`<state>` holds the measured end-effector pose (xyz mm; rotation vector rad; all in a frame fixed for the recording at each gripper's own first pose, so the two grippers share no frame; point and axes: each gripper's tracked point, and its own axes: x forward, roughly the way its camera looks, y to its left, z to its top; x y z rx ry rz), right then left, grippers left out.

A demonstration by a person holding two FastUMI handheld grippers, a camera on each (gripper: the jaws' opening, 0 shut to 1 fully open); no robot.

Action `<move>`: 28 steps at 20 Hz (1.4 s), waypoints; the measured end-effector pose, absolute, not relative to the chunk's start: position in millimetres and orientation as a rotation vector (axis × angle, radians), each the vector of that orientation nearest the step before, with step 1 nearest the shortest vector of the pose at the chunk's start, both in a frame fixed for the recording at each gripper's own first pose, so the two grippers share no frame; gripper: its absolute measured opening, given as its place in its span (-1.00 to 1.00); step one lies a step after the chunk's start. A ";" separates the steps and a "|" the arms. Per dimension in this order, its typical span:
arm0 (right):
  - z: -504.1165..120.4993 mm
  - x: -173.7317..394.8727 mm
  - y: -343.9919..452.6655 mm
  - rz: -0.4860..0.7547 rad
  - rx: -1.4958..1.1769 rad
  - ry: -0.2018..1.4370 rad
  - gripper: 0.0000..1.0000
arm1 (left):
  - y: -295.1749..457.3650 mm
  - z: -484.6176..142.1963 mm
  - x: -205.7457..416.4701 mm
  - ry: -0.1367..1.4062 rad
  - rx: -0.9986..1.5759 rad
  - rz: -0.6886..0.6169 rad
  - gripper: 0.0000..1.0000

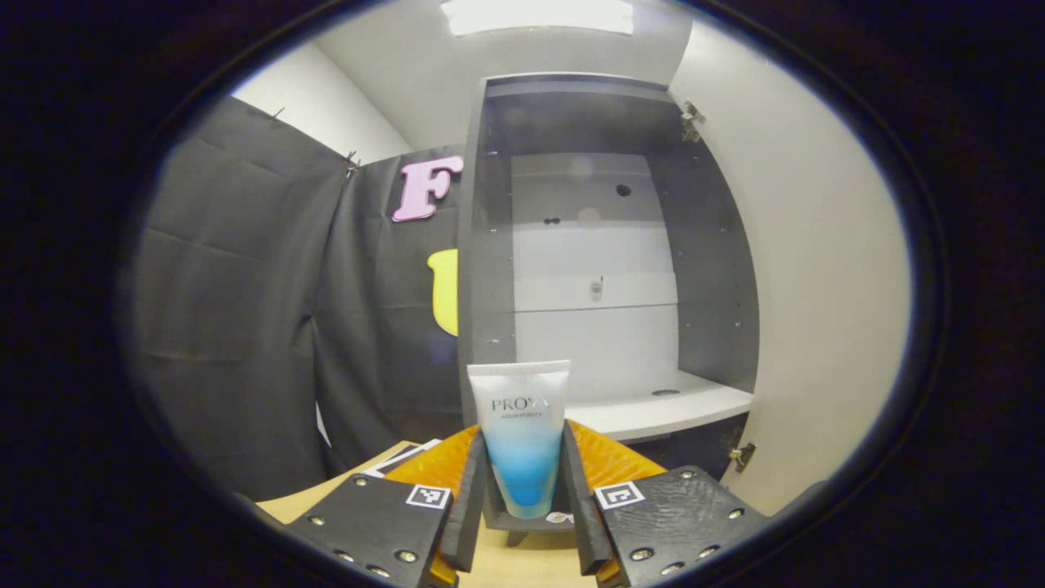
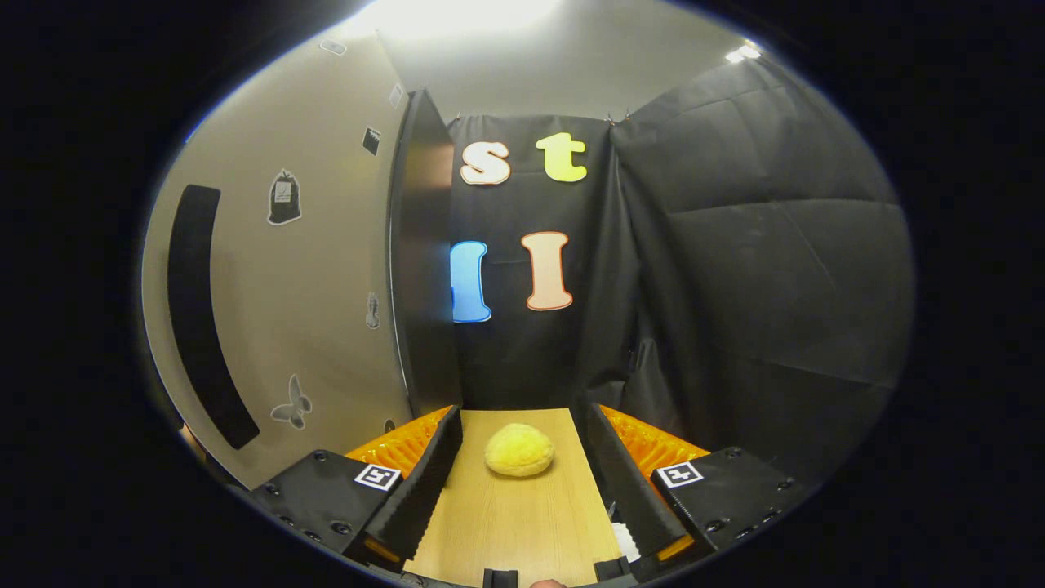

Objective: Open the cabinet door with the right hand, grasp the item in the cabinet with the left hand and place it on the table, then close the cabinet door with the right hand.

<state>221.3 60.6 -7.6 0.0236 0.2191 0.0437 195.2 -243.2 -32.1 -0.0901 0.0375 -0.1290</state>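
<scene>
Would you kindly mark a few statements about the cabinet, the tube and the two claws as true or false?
1. The cabinet door stands open. True.
2. The left claw is empty. False: its fingers press on both sides of a white and blue tube, held upright.
3. A yellow round object lies on the wooden table ahead of the right claw. True.
4. The right claw grips the door's handle. False: its jaws are open with nothing between them, and the dark handle is off to the side.
5. A bottle stands on the cabinet's white shelf. False: the visible shelf is bare.

Black screw-studded claw (image 1: pixel 522 490) bodies with square black-and-white markers and ribbed orange inserts.
</scene>
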 end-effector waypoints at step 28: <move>-10.8 207.9 53.3 0.000 0.010 0.216 0.95 | -232.7 -134.8 127.9 0.278 -0.077 -0.115 0.00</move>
